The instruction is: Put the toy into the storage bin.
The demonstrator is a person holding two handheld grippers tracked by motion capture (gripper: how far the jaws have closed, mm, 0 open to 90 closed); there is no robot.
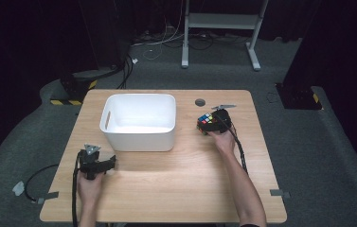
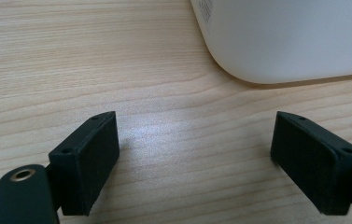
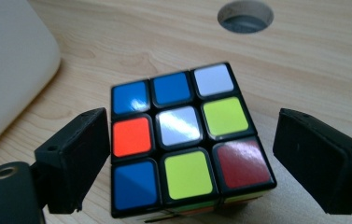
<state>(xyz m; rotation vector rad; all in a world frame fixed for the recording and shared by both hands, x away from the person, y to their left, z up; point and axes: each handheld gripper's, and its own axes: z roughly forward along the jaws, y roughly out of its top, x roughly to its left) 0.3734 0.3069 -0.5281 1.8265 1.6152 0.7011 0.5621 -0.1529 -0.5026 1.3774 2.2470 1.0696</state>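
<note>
A scrambled colour cube (image 1: 206, 121) sits on the wooden table (image 1: 166, 184) to the right of a white bin (image 1: 140, 96). My right gripper (image 1: 208, 124) is low over the cube, jaws wide on either side of it. In the right gripper view the cube (image 3: 183, 140) lies between the jaws of the right gripper (image 3: 187, 161); the left jaw is close against its side and a narrow gap shows at the right jaw. My left gripper (image 1: 111, 161) rests open at the front left, and in its own view the left gripper (image 2: 192, 158) holds nothing.
The bin (image 2: 281, 42) stands just beyond the left gripper, and its rounded wall (image 3: 5, 70) is near the cube's left side. A round cable hole (image 1: 200, 102) lies in the tabletop behind the cube. Cables trail off the table's front and left edges.
</note>
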